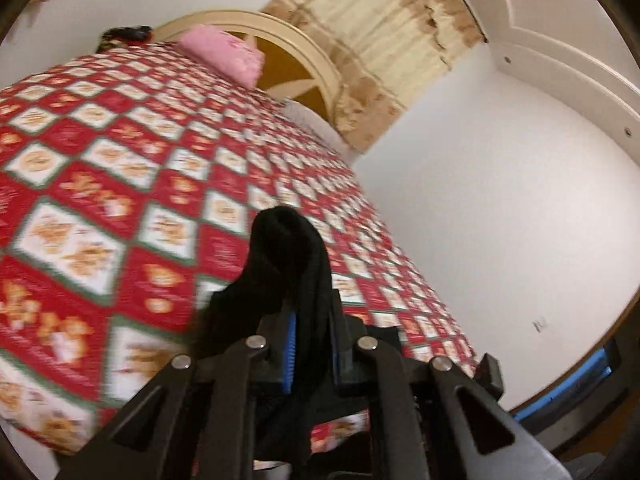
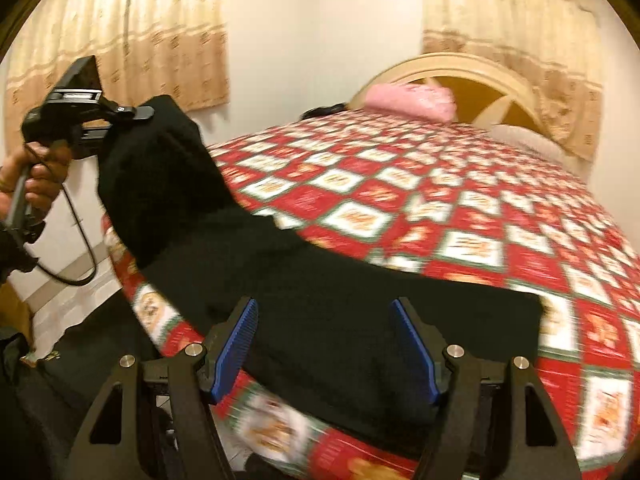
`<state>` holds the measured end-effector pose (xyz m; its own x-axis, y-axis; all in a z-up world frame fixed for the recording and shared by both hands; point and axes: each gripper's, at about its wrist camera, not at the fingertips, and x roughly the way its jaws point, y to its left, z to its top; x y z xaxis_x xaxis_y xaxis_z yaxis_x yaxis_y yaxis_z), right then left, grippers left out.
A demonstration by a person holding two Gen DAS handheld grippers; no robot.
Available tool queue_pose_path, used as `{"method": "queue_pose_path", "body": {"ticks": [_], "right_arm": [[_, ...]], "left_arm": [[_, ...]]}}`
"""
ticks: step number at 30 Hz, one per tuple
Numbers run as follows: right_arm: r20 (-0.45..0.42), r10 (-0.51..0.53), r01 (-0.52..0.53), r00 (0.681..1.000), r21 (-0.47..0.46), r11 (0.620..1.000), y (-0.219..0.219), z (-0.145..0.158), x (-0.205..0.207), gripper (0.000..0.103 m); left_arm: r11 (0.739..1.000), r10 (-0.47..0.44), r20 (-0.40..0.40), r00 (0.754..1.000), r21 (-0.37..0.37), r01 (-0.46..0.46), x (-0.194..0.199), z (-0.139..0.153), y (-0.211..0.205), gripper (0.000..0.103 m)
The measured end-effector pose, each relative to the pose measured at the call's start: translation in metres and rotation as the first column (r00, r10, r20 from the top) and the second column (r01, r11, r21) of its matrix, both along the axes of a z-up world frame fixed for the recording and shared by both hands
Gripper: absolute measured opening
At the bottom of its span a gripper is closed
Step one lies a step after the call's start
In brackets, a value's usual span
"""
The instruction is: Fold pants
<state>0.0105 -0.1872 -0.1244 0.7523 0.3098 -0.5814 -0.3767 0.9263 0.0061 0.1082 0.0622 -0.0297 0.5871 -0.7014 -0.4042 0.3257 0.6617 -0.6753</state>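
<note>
Black pants (image 2: 440, 312) lie across the near edge of a bed with a red and white patterned bedspread (image 2: 440, 200). Their left end is lifted off the bed by my left gripper (image 2: 134, 114), which a hand (image 2: 40, 176) holds up at the far left. In the left wrist view that gripper (image 1: 312, 314) is shut on a bunch of the black pants (image 1: 286, 248), which hides its tips. My right gripper (image 2: 324, 320) is open just above the flat part of the pants, its blue pads (image 2: 240, 340) wide apart and touching nothing.
A pink pillow (image 2: 412, 100) rests against the cream headboard (image 2: 460, 68) at the far end of the bed. Beige curtains (image 2: 120, 40) hang on the white walls. A cable (image 2: 80, 240) dangles from the left gripper above the floor (image 2: 72, 300) beside the bed.
</note>
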Motion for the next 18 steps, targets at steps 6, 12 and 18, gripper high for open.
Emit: {"method": "queue_pose_path", "body": {"ticks": [6, 12, 18], "right_arm": [[0.023, -0.149, 0.147, 0.989, 0.046, 0.988, -0.061, 0.007, -0.018, 0.07], [0.0, -0.287, 0.285, 0.958, 0.123, 0.951, -0.111, 0.0, -0.022, 0.07], [-0.072, -0.399, 0.406, 0.914, 0.197, 0.893, -0.144, -0.019, -0.016, 0.07]], "left_arm": [[0.992, -0.124, 0.018, 0.992, 0.008, 0.124, 0.015, 0.016, -0.079, 0.013], [0.963, -0.249, -0.016, 0.968, 0.099, 0.249, 0.026, 0.003, -0.161, 0.013], [0.929, -0.3, -0.111, 0.947, 0.191, 0.317, 0.04, -0.042, -0.226, 0.013]]}}
